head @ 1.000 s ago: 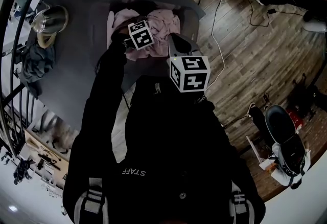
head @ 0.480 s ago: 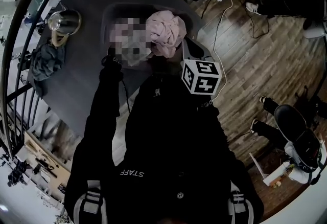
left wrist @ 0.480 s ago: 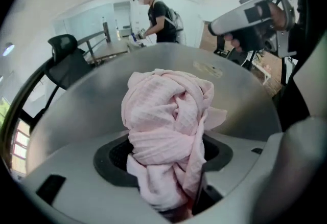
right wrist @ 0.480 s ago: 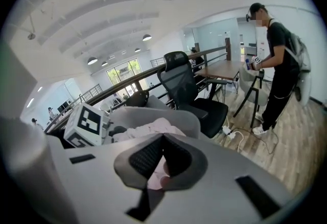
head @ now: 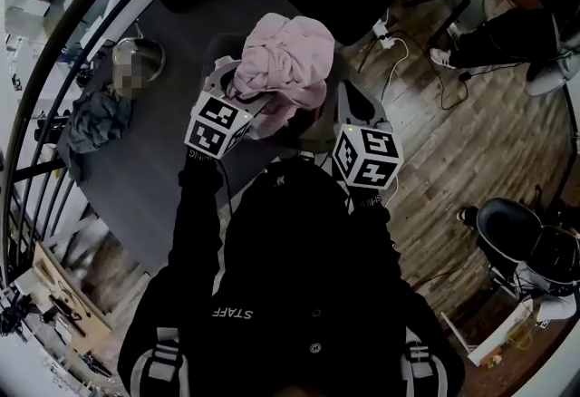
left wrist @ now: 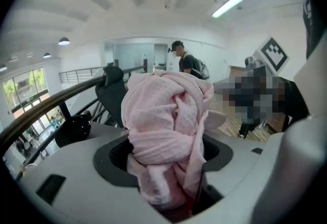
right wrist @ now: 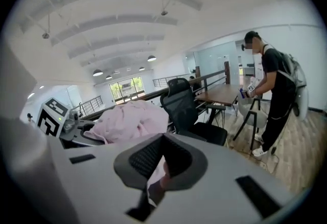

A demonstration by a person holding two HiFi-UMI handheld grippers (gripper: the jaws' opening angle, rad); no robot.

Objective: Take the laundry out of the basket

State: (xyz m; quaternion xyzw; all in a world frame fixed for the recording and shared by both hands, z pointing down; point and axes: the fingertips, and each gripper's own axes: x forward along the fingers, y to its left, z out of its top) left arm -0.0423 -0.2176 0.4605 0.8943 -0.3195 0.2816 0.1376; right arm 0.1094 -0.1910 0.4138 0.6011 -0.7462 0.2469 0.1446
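The pink laundry (head: 285,60) is a knotted bundle held up over the right part of the table (head: 154,178) by 2 grippers. How far it hangs above the table cannot be told from the head view. The basket (head: 216,49) on the table is almost wholly covered by the bundle. Only a dark corner shows, and whether any cloth still touches it is hidden.

The left gripper (left wrist: 168,155) is over the table's near side, and its marker cube hides the jaws in the head view. Its own view shows the jaws pinching the thick lower part of the bundle. They have just been closing on that cloth.

The right gripper (right wrist: 161,166) is near the table's right edge. Its jaws are nearly together, nipping a thin fold of pink cloth. The rest of the bundle lies beyond them and is cut off by the gripper's body.

A grey cloth (head: 95,123) lies on the table's left side. A round vessel (head: 138,60) behind it is partly blurred over. A black chair (right wrist: 186,110) stands beyond the table.
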